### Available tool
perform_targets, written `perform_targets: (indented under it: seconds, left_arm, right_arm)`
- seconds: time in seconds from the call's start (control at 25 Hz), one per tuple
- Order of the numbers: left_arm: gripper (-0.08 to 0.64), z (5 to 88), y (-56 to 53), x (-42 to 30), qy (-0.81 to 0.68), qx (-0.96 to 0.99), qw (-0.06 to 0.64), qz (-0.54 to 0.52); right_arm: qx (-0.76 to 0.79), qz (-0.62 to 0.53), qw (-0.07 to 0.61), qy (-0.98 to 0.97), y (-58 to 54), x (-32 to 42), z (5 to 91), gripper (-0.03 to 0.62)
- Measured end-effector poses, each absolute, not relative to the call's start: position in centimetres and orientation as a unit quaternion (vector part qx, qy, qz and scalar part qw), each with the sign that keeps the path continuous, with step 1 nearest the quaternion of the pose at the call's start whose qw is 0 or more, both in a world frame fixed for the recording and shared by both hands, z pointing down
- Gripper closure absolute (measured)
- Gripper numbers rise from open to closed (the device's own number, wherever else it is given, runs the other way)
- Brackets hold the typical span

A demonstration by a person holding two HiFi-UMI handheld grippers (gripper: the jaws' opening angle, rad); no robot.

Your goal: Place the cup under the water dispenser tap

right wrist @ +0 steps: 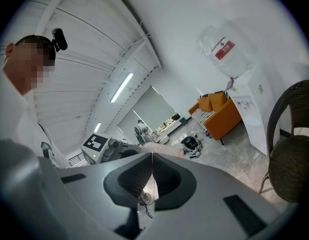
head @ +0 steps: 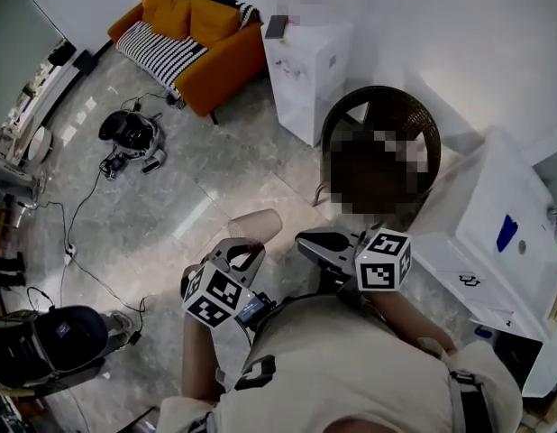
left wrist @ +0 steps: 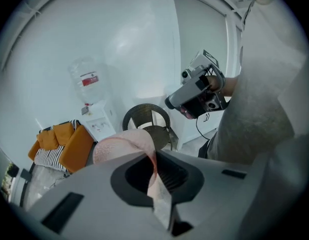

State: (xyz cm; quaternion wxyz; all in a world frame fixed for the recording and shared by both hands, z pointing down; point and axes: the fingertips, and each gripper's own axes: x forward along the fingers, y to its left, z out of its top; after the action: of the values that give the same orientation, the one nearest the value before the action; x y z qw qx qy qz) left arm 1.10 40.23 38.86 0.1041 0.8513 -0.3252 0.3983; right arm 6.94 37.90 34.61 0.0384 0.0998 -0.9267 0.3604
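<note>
Left gripper [left wrist: 154,169] is clamped on the cup [left wrist: 125,145]: the thin pink wall is pinched flat between the pads, and the rest of the cup sticks out past the tips. Right gripper [right wrist: 152,160] has its jaws fully together with nothing in them. Head view: left gripper [head: 249,247] and cup [head: 257,226] sit centre-low, cup lying roughly sideways. Right gripper [head: 305,240] is just to their right, not touching, and both are in front of the person's torso. The cup is in the air over the grey tile floor [head: 170,215], well apart from the water dispenser [head: 305,75] at top centre against the wall. Wicker chair [head: 382,120] is just right of the dispenser, orange sofa [head: 197,39] to its left. In the left gripper view the dispenser's bottle [left wrist: 85,81] shows left of centre, above the cup.
</note>
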Motion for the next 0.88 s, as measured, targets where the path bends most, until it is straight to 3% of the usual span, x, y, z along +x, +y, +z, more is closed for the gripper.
perform_targets:
  seconds: [0.44,0.88]
  left_arm:
    - [0.499,39.3,32.7,6.8,-0.343,0.826,0.13,0.428]
    - [0.499,40.2,29.3,8.0,-0.342,0.801,0.127,0.474]
  right_arm:
    - [0.054,0.367,0.042,-0.928,31.6,11.1,35.1,0.565]
    - [0.113,0.376,0.068,-0.917,25.9,15.8,38.9,0.565]
